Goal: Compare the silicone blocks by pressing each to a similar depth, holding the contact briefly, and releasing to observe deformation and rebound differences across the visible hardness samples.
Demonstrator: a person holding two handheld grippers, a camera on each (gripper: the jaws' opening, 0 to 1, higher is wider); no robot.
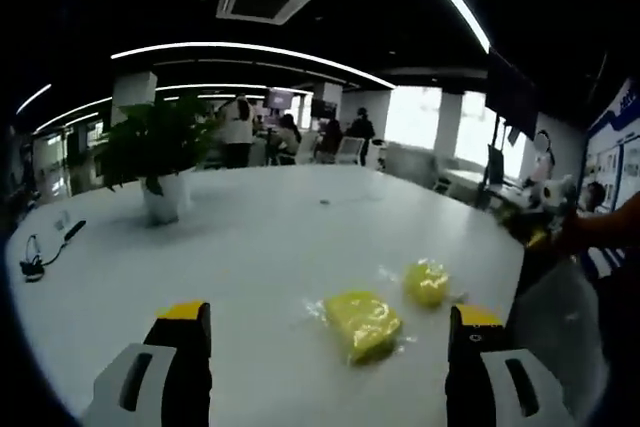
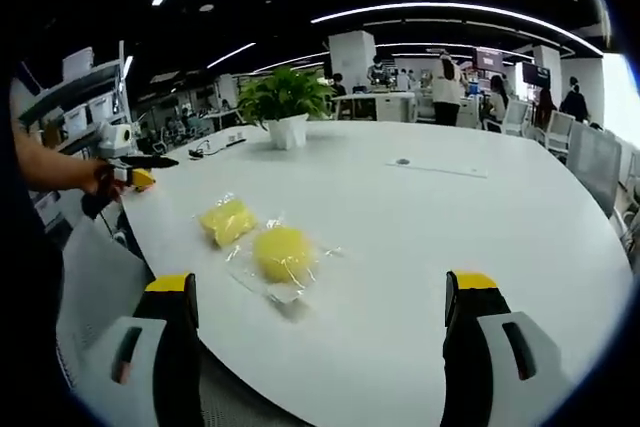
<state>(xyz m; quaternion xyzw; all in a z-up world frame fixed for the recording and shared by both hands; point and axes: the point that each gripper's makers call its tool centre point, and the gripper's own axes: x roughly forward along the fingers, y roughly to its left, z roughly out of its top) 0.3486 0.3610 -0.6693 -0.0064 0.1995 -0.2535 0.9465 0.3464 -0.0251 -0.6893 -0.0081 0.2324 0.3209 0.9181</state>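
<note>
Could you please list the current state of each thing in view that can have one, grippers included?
Left hand-held gripper: open, holding nothing, above the table.
Right hand-held gripper: open, holding nothing, above the table.
Squarish yellow silicone block in clear wrap: lying flat on the table, untouched.
Rounder yellow silicone block in clear wrap: lying flat beside the first, untouched.
Green potted plant in white pot: upright.
Round white table: bearing blocks and plant.

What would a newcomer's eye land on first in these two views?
Two bright yellow silicone blocks in clear plastic wrap lie side by side on the round white table, untouched. Both grippers, left gripper and right gripper, hover open. A green potted plant in a white pot stands farther back.
</note>
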